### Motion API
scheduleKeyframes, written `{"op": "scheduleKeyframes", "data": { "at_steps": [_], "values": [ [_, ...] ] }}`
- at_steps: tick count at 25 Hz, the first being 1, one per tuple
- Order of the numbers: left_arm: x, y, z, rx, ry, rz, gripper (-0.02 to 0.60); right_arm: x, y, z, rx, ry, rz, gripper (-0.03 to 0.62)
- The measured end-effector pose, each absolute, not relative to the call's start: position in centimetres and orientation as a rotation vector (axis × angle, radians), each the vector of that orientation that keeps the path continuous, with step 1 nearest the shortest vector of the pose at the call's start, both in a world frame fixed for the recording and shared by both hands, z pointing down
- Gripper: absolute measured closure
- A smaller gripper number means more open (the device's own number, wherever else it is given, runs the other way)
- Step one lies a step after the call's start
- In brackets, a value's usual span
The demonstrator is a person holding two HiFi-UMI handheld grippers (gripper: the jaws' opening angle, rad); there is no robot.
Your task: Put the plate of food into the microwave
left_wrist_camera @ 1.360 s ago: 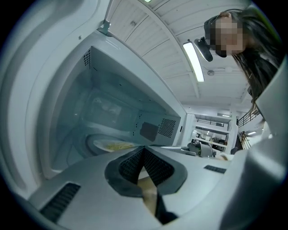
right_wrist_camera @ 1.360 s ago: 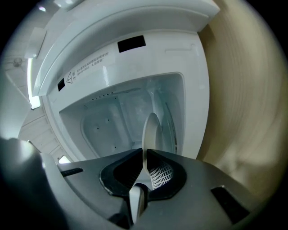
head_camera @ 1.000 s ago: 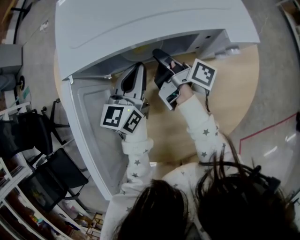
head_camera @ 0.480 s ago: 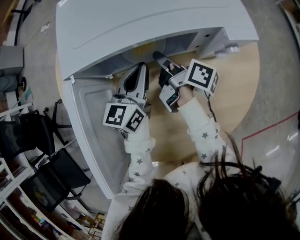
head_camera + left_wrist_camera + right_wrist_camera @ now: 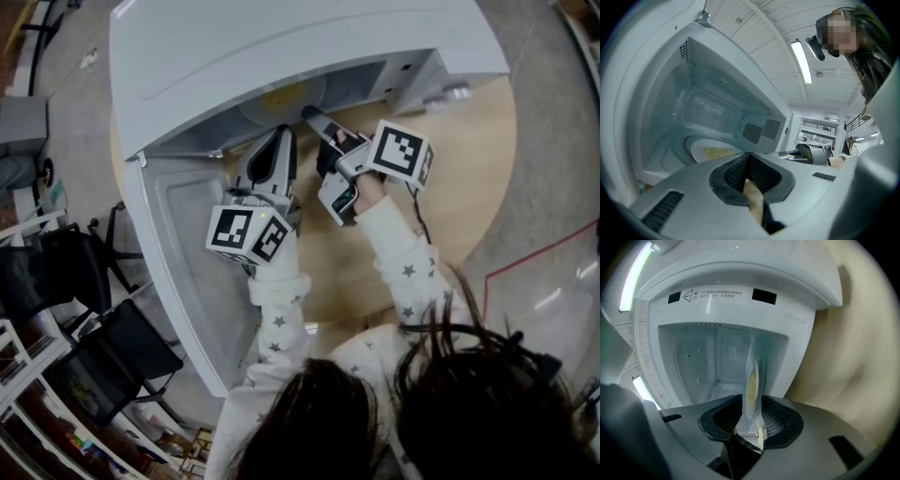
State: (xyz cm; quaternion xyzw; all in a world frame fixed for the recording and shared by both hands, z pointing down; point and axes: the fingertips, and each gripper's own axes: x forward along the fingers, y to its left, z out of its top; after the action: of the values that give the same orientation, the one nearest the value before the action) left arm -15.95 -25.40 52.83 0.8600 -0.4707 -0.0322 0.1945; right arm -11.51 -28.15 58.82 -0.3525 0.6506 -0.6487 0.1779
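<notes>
Two grippers point into the open microwave (image 5: 281, 56), which stands on a round wooden table (image 5: 459, 187). The door (image 5: 178, 281) is swung out fully on the person's left side.

The plate (image 5: 717, 151) is inside the microwave. In the left gripper view it lies flat on the round glass tray (image 5: 686, 143) at the bottom of the chamber, and yellow food (image 5: 719, 152) lies on it. In the head view only a small yellowish part of it shows under the top edge of the opening.

The right gripper (image 5: 751, 404) is at the front of the chamber, toward the right side of the opening. Its jaws have just been opening and now they stand apart. The near rim of the plate is between them and appears edge-on in the right gripper view. There is a narrow gap on each side of the rim, so the pads (image 5: 776, 420) do not press on it; the plate is released.

The left gripper (image 5: 272, 141) is just beside the right one, on its left, and also points into the opening. Its jaws are pressed together, tip to tip, with nothing between them. It is in front of the plate, apart from it.

Both of the person's sleeves (image 5: 281, 309) are white with small grey stars.
</notes>
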Motion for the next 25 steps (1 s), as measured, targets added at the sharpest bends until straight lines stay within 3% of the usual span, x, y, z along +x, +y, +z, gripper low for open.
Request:
{"op": "scheduleKeyframes", "data": {
  "at_steps": [12, 14, 25],
  "values": [
    [-15.1, -23.9, 51.4, 2.421, -1.348, -0.090, 0.586, -10.5, -26.6, 56.1, -0.867, 1.932, -1.760, 0.490],
    [-14.9, -23.5, 50.6, 2.406, -1.365, -0.109, 0.586, -10.2, -26.4, 54.9, -0.850, 1.976, -1.710, 0.576],
    [-12.7, -19.4, 44.3, 2.465, -1.344, -0.201, 0.586, -8.8, -21.9, 46.2, -0.593, 2.096, -1.564, 0.588]
  ]
}}
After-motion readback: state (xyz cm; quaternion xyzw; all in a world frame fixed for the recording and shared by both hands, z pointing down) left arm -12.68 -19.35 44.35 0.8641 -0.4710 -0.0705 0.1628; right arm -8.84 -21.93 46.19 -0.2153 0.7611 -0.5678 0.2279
